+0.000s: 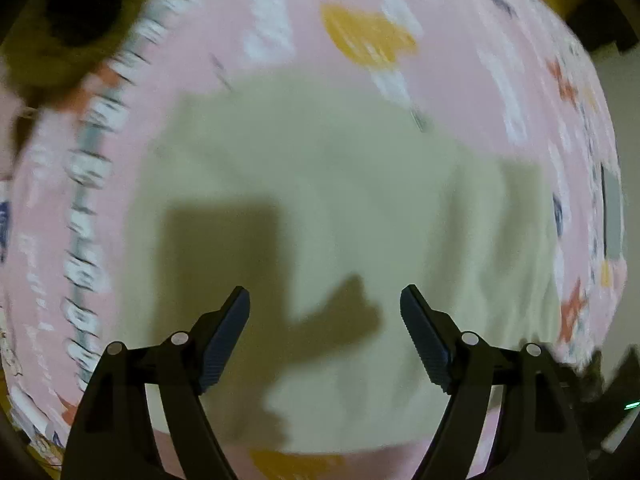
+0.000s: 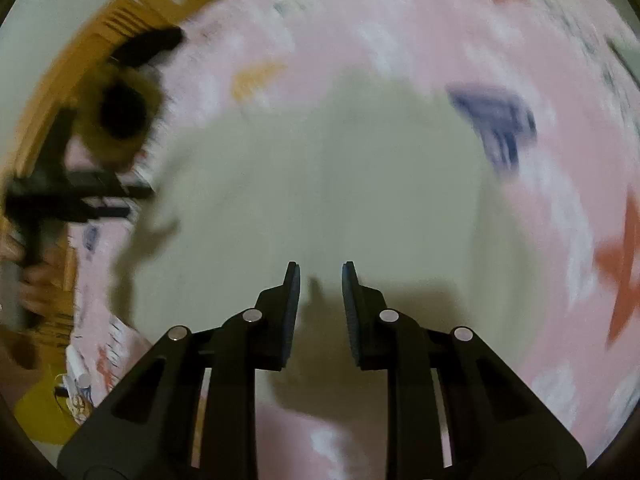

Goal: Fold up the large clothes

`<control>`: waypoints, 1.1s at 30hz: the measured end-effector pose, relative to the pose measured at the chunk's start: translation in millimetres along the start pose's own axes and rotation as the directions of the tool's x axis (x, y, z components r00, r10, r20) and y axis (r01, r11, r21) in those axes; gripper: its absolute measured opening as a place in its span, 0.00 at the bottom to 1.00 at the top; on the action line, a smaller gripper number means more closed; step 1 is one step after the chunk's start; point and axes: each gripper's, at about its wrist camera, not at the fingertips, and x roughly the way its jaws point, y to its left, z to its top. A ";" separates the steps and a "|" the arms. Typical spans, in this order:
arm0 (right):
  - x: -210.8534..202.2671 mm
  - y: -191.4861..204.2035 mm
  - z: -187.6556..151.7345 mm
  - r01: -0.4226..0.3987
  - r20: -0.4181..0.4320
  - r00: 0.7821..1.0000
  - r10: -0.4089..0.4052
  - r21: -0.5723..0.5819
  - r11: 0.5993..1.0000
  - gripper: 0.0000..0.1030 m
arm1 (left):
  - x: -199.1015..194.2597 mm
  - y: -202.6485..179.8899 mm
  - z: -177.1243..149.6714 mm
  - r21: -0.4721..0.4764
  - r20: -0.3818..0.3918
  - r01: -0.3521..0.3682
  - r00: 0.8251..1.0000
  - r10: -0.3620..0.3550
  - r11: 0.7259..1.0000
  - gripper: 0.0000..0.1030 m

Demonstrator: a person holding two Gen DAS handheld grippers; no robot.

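Item one, the task piece: we count one white garment point(image 1: 320, 200), lying spread on a pink patterned bedsheet point(image 1: 192, 60). In the left wrist view its far edge runs just short of an orange print, and pink sheet borders it on the left, the far side and the right; its near edge ends over pink just ahead of the camera. In the right wrist view the same white garment point(image 2: 320, 184) fills the middle, with pink bedsheet point(image 2: 400, 32) showing around its far and right edges. Both views are blurred, so we cannot tell folds or seams with certainty.

Item two, grippers: we count two. The left gripper point(image 1: 325, 300) hangs above the garment with its jaws spread wide and nothing between them; its shadow falls on the cloth beneath. The right gripper point(image 2: 320, 276) sits over the garment with its jaws parted by a narrow gap; we see no cloth caught between the pads.

Item three, edge clutter: one dark, furry object point(image 1: 76, 12) at the sheet's far left corner in the left view, seen again as a dark, furry object point(image 2: 120, 112) in the right view. Just below it there, the left gripper point(image 2: 68, 196) appears as a black blur by the sheet's edge. Wooden furniture point(image 2: 132, 8) stands beyond that edge.

Open room: bare pink sheet lies on the garment's right side and far side.
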 end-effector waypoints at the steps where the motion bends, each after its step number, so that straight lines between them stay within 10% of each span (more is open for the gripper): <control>1: 12.9 -5.7 -11.2 0.031 -0.022 0.999 -0.030 0.021 0.999 0.20 | 13.4 -10.2 -0.4 0.017 -0.016 -0.030 0.999 0.030 0.999 0.72; 5: 41.3 -34.4 -20.7 0.132 -0.032 0.991 -0.129 0.094 0.987 0.00 | 54.2 -17.4 15.0 0.019 -0.033 -0.195 0.980 0.195 0.981 0.63; 13: 53.5 -45.2 -3.1 0.156 -0.032 0.988 -0.153 0.145 0.977 0.00 | 72.8 -16.6 34.3 -0.012 0.013 -0.315 0.949 0.315 0.949 0.74; 19: -2.3 -49.8 -34.9 0.035 0.068 0.996 -0.052 0.228 0.973 0.02 | 22.2 -56.3 18.8 0.049 0.066 -0.109 0.992 0.105 0.993 0.55; 22: -21.2 -55.0 -63.0 -0.017 0.084 0.996 -0.007 0.281 0.959 0.02 | 22.4 -86.1 23.6 0.070 0.020 0.019 1.000 -0.020 0.997 0.29; 24: -30.9 -65.1 -84.2 -0.073 0.105 0.994 0.037 0.366 0.928 0.02 | 35.8 -102.8 31.2 0.068 -0.032 0.033 0.999 -0.031 0.997 0.10; 29: -41.1 -93.0 -117.1 -0.112 0.121 0.991 0.056 0.529 0.841 0.02 | 43.0 -99.0 30.7 0.049 0.007 0.120 0.993 -0.120 0.992 0.04; 33: -40.2 -107.4 -136.5 -0.123 0.138 0.989 0.051 0.584 0.802 0.02 | 16.5 -104.0 9.4 0.185 0.035 0.030 0.999 -0.037 0.982 0.01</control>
